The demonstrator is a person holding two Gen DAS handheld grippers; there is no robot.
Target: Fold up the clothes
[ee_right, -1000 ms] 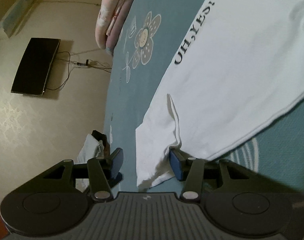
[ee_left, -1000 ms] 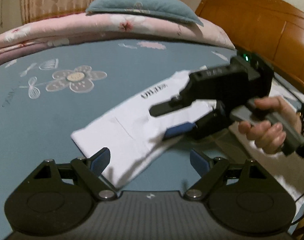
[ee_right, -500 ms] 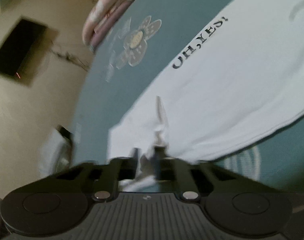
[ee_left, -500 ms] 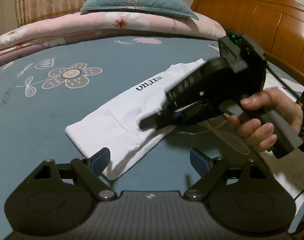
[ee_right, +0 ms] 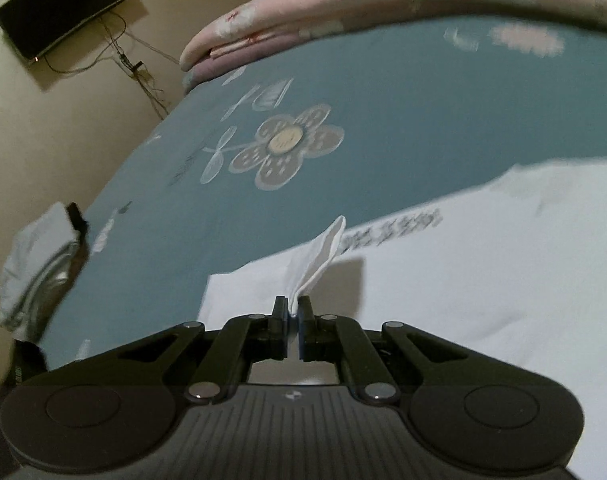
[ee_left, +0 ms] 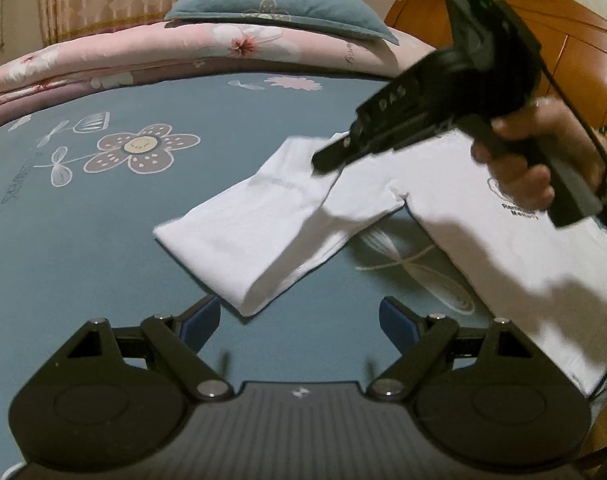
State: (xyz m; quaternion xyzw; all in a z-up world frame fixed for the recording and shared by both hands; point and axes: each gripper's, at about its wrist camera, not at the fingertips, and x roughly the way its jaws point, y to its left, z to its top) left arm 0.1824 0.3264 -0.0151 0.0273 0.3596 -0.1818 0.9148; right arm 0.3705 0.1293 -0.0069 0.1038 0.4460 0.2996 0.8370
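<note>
A: Blue bedsheet [ee_left: 83,240] with a printed flower [ee_left: 141,147], pink quilt [ee_left: 183,48] and blue pillow [ee_left: 279,10] at the far end, wooden headboard [ee_left: 575,40] behind. Only the right wrist view catches the dark screen [ee_right: 63,4] on the wall and a grey bundle [ee_right: 31,264] off the bed's edge.

B: And the white T-shirt [ee_left: 271,224]?

A: Spread on the sheet, on the headboard side of the flower. The left wrist view shows a sleeve fold and a small chest print (too blurred to read); the right one shows a line of black lettering instead.

B: The tongs?

A: The right gripper [ee_right: 291,312] is clenched on a pinch of the T-shirt's edge, and the cloth rises in a peak [ee_right: 323,256] from its pads. A hand [ee_left: 543,152] holds it above the shirt. The left gripper [ee_left: 299,316] stands wide, released, with the shirt's near corner just beyond its fingertips, not touching.

B: Changed from a second ago?

A: Then the right jaws stood apart around that edge on the sheet; now they have closed and lifted it. The left has kept its place.
</note>
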